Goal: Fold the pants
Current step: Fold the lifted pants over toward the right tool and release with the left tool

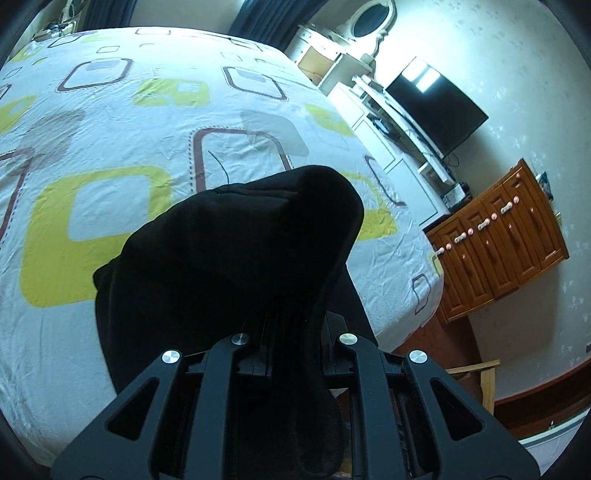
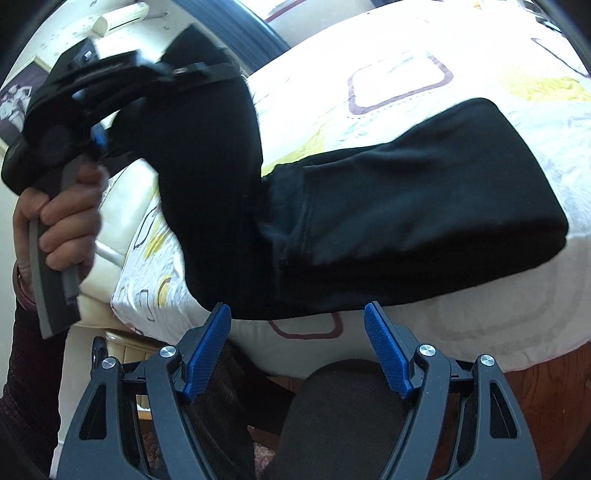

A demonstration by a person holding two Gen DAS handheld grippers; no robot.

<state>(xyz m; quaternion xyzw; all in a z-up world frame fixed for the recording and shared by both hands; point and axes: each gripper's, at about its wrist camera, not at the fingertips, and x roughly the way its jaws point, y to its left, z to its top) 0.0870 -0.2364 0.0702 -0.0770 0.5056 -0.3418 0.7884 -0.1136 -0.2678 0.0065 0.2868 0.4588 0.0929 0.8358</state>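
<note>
Right gripper (image 2: 297,325) wide at bed (image 2: 461,332) edge, left gripper (image 1: 291,354) clamping lifted pants (image 2: 406,206)

Counts, both views combined.

Pants (image 2: 406,206): 1 pair, black, part lying on the bed, part lifted.

Grippers: 2. Left gripper (image 1: 291,354): 1, fingers hidden in the black cloth. Right gripper (image 2: 297,343): 1, with 2 blue pads (image 2: 207,350).

Bare hand (image 2: 62,218): 1 visible, around the left gripper's handle.

Bed (image 1: 110,122): 1, with 1 patterned sheet.

Television (image 1: 436,107): 1, dark screen.

Wooden cabinet (image 1: 506,240): 1; door panels in view: 4. Knob count uncertain, too small to tell.

Oval mirror (image 1: 373,20): 1, white frame.

Air conditioner (image 2: 122,16): 1, on the wall.

Silver pivot screws: 4 per gripper in its own view.
</note>
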